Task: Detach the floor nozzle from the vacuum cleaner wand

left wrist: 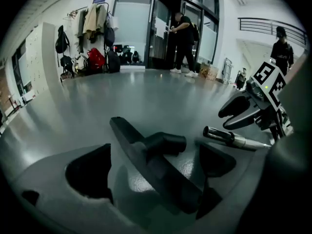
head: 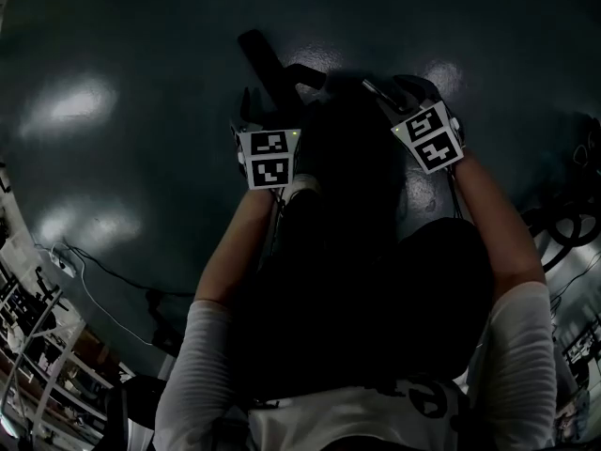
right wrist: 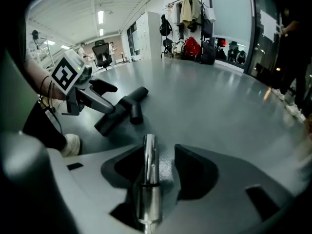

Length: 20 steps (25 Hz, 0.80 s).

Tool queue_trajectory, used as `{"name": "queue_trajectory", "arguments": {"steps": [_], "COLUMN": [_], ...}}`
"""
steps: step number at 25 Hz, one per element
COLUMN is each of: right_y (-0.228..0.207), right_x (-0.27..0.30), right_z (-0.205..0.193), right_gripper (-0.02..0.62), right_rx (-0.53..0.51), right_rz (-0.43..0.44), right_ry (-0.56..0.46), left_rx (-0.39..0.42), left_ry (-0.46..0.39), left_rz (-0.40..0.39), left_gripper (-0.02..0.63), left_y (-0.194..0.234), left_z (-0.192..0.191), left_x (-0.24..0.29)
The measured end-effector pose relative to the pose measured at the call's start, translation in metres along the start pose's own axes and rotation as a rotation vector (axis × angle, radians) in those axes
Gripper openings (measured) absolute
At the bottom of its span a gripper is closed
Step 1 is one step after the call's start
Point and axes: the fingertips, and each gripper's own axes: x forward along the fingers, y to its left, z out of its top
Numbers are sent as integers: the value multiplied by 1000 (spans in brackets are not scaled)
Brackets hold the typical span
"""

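The black floor nozzle lies flat on the grey floor with its short neck free of the wand. My left gripper hovers over it, jaws wide apart on either side and touching nothing. The metal wand runs between the jaws of my right gripper, which is shut on it. The wand's tip hangs just off the floor, a short way right of the neck. The dark head view shows the nozzle ahead of both grippers, left and right.
My white shoe stands close behind the nozzle. A coat rack with jackets and bags lines the far wall beside glass doors, where a person stands. Another person is at the right. A cable trails on the floor at left.
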Motion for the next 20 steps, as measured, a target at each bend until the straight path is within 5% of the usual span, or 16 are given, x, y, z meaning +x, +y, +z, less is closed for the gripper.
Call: {"name": "queue_trajectory", "arguments": {"steps": [2, 5, 7, 10, 14, 17, 20], "right_y": [3, 2, -2, -11, -23, -23, -9], "right_x": [-7, -27, -49, -86, -155, -218, -290], "right_z": [12, 32, 48, 76, 102, 127, 166], "right_gripper": [193, 192, 139, 95, 5, 3, 3], "right_rx": [24, 80, 129, 214, 308, 355, 314], "right_rz": [31, 27, 1, -26, -106, -140, -147], "right_ry": [-42, -100, -144, -222, -264, -294, -311], "left_rx": [3, 18, 39, 44, 40, 102, 63], "left_ry": [-26, -47, -66, -93, -91, -105, -102], "left_rz": [13, 69, 97, 20, -35, -85, -127], "left_gripper": [552, 255, 131, 6, 6, 6, 6], "left_y": [-1, 0, 0, -11, -32, -61, -89], "left_z": [16, 43, 61, 104, 162, 204, 241], "left_x": [-8, -30, -46, -68, -112, -161, -221]}}
